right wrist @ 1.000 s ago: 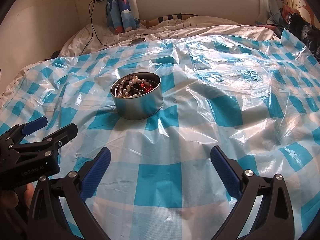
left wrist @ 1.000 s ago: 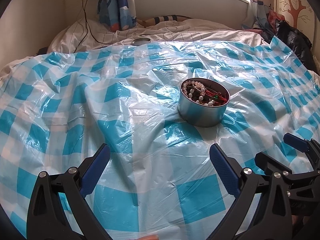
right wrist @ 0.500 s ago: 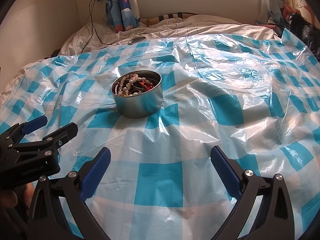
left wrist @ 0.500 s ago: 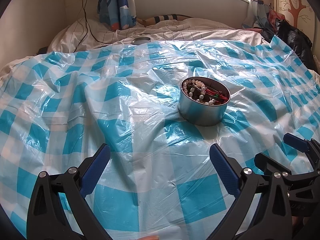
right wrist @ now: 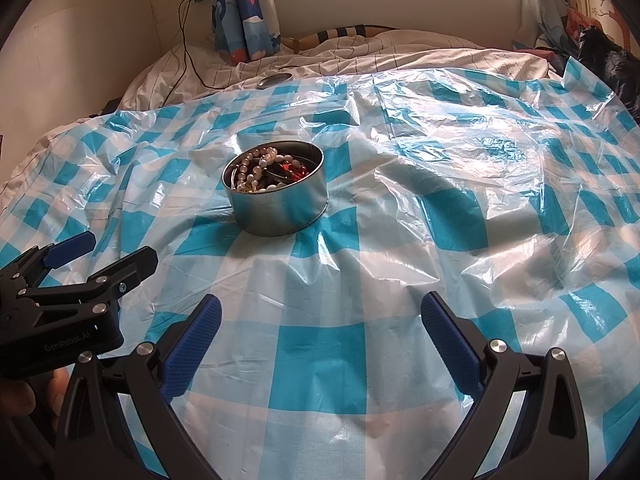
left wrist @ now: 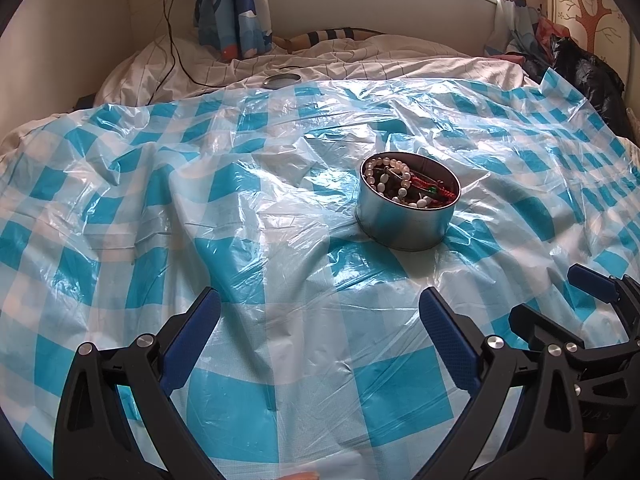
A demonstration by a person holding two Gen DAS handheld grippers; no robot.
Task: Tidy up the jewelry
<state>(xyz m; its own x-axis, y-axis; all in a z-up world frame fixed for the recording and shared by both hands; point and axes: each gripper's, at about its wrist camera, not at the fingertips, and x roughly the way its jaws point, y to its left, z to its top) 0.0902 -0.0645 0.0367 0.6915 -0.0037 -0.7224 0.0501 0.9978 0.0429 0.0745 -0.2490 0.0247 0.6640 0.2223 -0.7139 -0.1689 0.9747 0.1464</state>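
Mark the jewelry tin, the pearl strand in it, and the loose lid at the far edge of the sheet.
jewelry tin [right wrist: 280, 216]: right wrist view, front of its metal wall.
pearl strand [right wrist: 256, 170]: right wrist view, beads piled inside the tin.
loose lid [left wrist: 281, 79]: left wrist view, its flat top.

**Open sheet with one tin in the middle**

The checked plastic sheet [left wrist: 248, 240] over the bed lies bare on both sides of the round metal tin [left wrist: 404, 224], the only obstacle near the middle. A small lid [left wrist: 281, 79] lies well beyond it, and a cable [right wrist: 188, 52] trails down the far left wall.
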